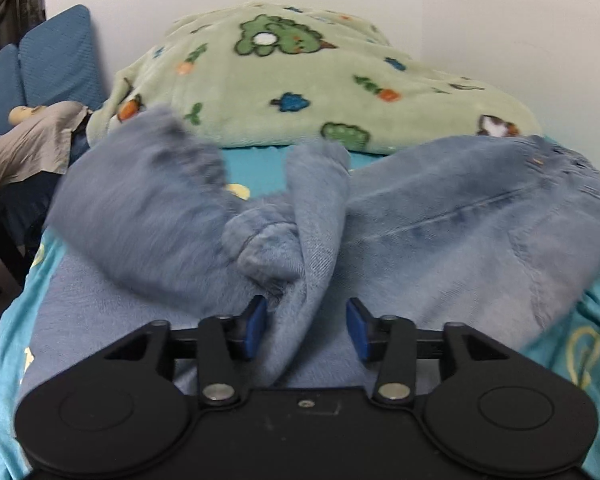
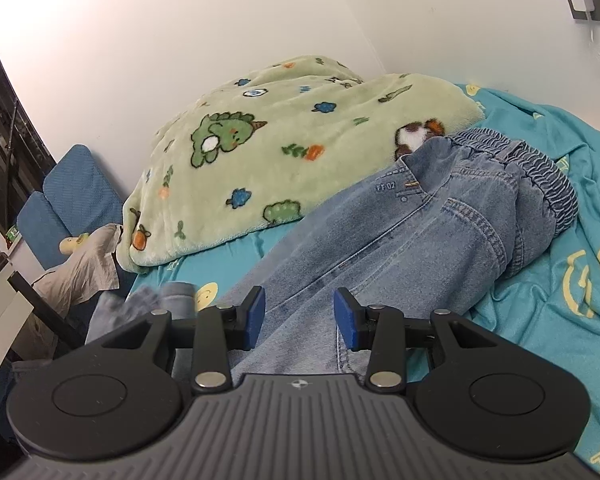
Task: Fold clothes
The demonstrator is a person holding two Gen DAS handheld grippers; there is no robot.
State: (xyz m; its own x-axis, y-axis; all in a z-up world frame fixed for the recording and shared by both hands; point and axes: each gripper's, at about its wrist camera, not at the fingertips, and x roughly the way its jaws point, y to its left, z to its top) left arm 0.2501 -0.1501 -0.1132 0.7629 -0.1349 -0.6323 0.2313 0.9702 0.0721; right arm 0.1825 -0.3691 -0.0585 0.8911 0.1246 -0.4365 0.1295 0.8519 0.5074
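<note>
My jeans (image 2: 420,232) are faded light-blue denim with darker stitching. The sheet (image 2: 548,280) at three o'clock is turquoise, printed with pale yellow smiley faces. At twelve o'clock my fleece blanket (image 1: 300,76) is pale green with green dinosaurs, orange carrots and blue flowers. My gripper pads (image 2: 256,320) are blue on black.

The left gripper (image 1: 307,326) tilts down toward the bed with its jaws parted, blue pads (image 1: 256,330) set apart on either side of a raised fold of cloth that they do not pinch. The right gripper (image 2: 299,317) points forward and slightly downward, jaws likewise standing partly apart, blue pads (image 2: 346,318) clear of each other and low over the fabric, nothing clamped between them.
</note>
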